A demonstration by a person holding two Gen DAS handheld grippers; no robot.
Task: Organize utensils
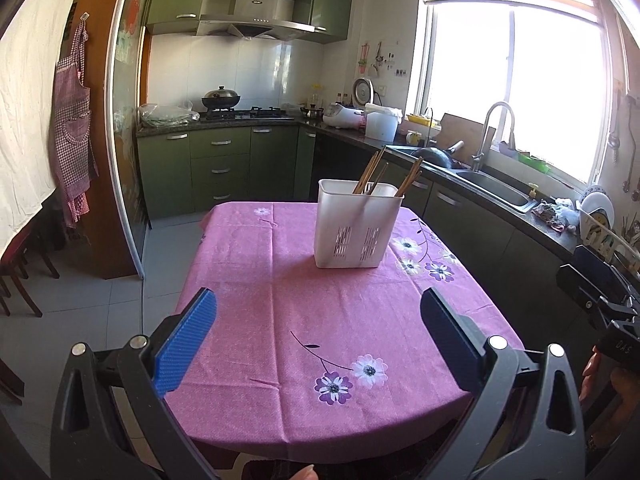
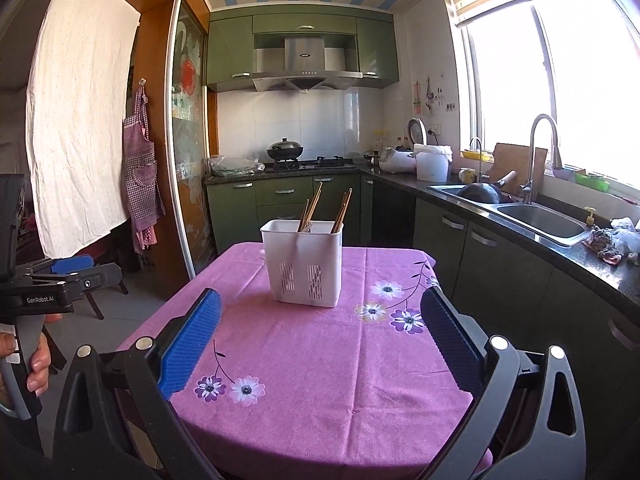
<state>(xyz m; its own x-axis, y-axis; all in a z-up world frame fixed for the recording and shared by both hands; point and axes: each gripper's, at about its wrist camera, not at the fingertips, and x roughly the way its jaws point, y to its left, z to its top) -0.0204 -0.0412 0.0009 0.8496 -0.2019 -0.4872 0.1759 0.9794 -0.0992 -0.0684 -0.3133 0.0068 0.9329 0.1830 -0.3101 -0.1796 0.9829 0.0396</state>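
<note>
A white plastic utensil holder [image 1: 357,229] [image 2: 305,264] stands upright on the far part of a table with a pink flowered cloth [image 1: 280,320] [image 2: 320,360]. Several wooden chopsticks [image 1: 374,174] [image 2: 316,206] lean inside it, their tops sticking out. My left gripper [image 1: 318,304] hovers over the near half of the table, open, with nothing between its blue pads. My right gripper [image 2: 320,306] is also open and empty, a short way in front of the holder. In the right wrist view the left gripper [image 2: 86,268] shows at the left edge, held by a hand.
A dark counter with a steel sink [image 2: 536,216] and tap [image 1: 490,136] runs along the right under a bright window. Green cabinets and a stove with a wok [image 1: 221,100] fill the back wall. A checked apron [image 1: 72,120] hangs at the left by a glass door.
</note>
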